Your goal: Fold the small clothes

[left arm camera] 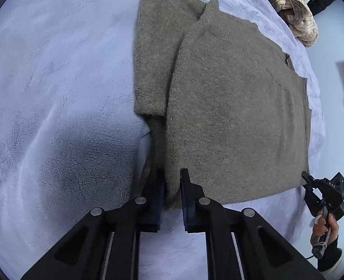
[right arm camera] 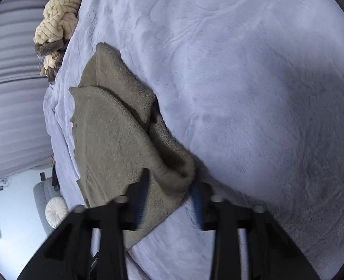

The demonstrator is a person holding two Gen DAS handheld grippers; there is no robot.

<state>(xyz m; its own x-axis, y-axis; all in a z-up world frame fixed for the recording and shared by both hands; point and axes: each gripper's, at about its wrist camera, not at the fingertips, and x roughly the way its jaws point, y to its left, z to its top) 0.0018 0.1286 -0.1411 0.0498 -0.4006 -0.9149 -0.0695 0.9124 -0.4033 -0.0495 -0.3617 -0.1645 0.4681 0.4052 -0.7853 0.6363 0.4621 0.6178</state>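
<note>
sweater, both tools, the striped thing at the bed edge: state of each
sweater: partly folded, flat on the blanket, near corner lifted
left tool: shut on the sweater's folded edge
right tool: open, straddling the lifted sweater corner
striped garment: crumpled, unfolded

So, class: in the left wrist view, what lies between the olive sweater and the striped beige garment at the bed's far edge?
Only bare lavender blanket separates the olive sweater from the striped beige garment; the left wrist view shows nothing else lying on that strip.
</note>
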